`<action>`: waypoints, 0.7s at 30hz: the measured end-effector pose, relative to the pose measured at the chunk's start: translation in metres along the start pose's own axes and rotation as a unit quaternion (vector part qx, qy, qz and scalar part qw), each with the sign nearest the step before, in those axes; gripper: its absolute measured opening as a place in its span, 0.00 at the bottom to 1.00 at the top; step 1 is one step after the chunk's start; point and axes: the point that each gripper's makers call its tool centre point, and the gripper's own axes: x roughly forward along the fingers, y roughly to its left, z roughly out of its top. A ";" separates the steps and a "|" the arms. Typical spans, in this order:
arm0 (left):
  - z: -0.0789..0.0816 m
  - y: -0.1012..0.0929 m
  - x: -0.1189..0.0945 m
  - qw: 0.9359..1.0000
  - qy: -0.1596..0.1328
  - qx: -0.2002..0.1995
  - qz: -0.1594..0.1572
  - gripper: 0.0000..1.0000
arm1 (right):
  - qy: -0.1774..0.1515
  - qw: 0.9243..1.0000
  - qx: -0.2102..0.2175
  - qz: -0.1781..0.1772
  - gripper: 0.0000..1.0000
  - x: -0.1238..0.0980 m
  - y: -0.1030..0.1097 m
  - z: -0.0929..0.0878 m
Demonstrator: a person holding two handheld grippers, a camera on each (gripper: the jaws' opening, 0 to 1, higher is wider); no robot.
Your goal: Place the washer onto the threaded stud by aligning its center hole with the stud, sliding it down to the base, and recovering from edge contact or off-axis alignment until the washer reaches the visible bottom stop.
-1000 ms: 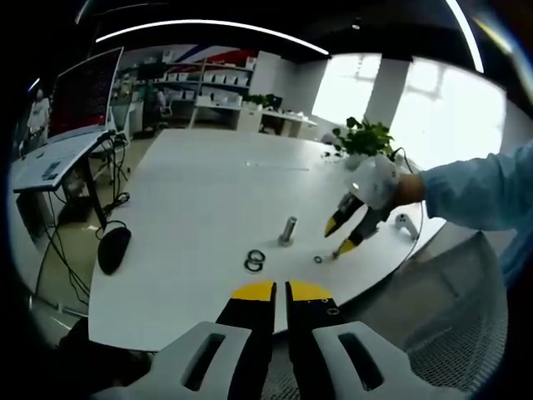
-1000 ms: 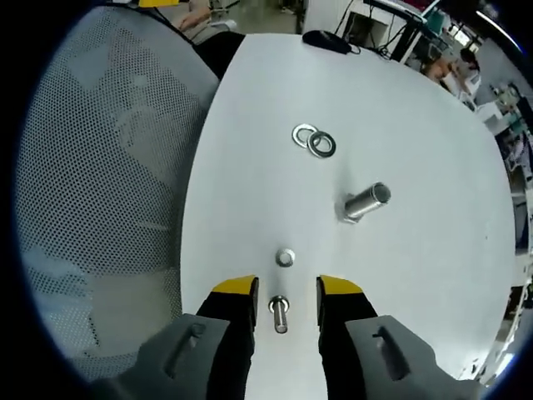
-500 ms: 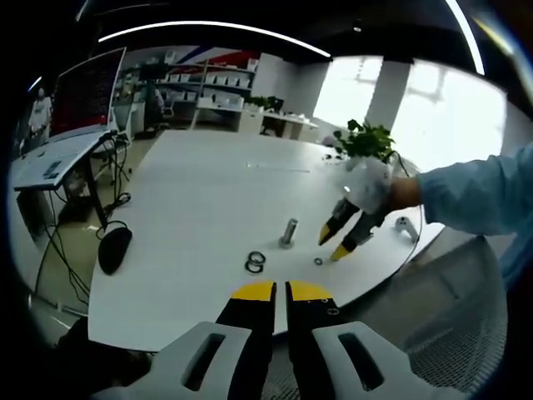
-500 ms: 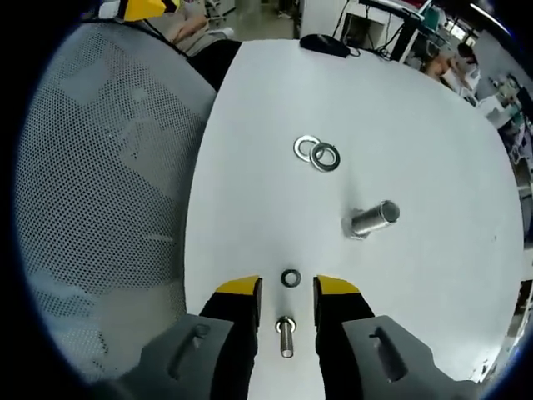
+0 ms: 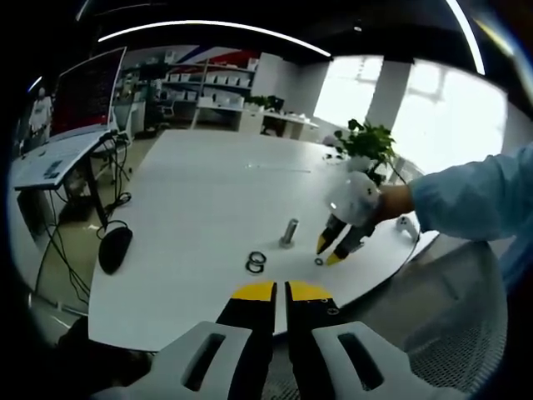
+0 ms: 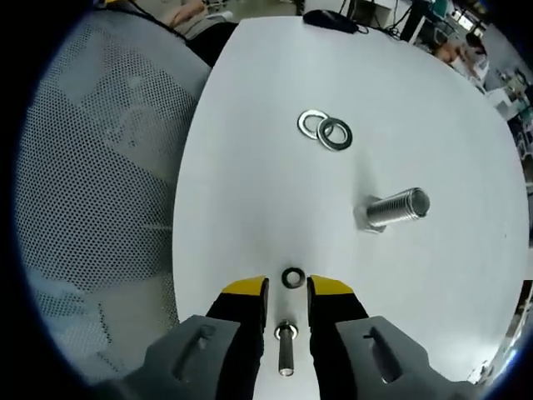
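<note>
A threaded stud stands upright on the white table. Two larger washers lie overlapping beyond it. A small dark washer lies flat just in front of my right gripper, whose yellow-tipped jaws stand open a narrow way on either side of it. A small bolt lies on the table between those jaws, further back. In the left gripper view the right gripper points down at the small washer. My left gripper is shut on nothing, held off the table's near edge.
A mesh chair stands along the table's edge. A computer mouse hangs on its cable off the table's left side. A potted plant stands at the far right, a monitor on a desk to the left. A person's blue sleeve reaches in from the right.
My right gripper has moved forward and down to the small washer, and its jaws have narrowed. The small bolt now lies further back between them. The left gripper has stayed put.
</note>
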 end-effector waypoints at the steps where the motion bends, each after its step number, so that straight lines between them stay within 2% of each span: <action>1: 0.000 0.000 0.000 1.000 0.000 0.000 0.000 0.02 | 0.005 1.000 -0.005 -0.003 0.21 0.000 0.000 -0.001; 3: 0.000 0.000 0.000 1.000 -0.001 -0.001 0.000 0.02 | 0.010 1.000 -0.015 -0.009 0.21 0.001 0.000 -0.003; 9: 0.001 0.000 0.000 1.000 -0.003 -0.001 0.000 0.02 | 0.010 1.000 -0.011 -0.006 0.21 0.004 0.001 -0.002; 12: 0.001 0.001 0.000 1.000 -0.003 0.001 0.001 0.01 | 0.012 1.000 -0.010 -0.002 0.17 0.007 0.001 -0.002; 21: 0.001 0.001 0.001 1.000 -0.003 0.002 -0.001 0.01 | 0.012 1.000 -0.023 -0.017 0.17 0.005 -0.005 -0.002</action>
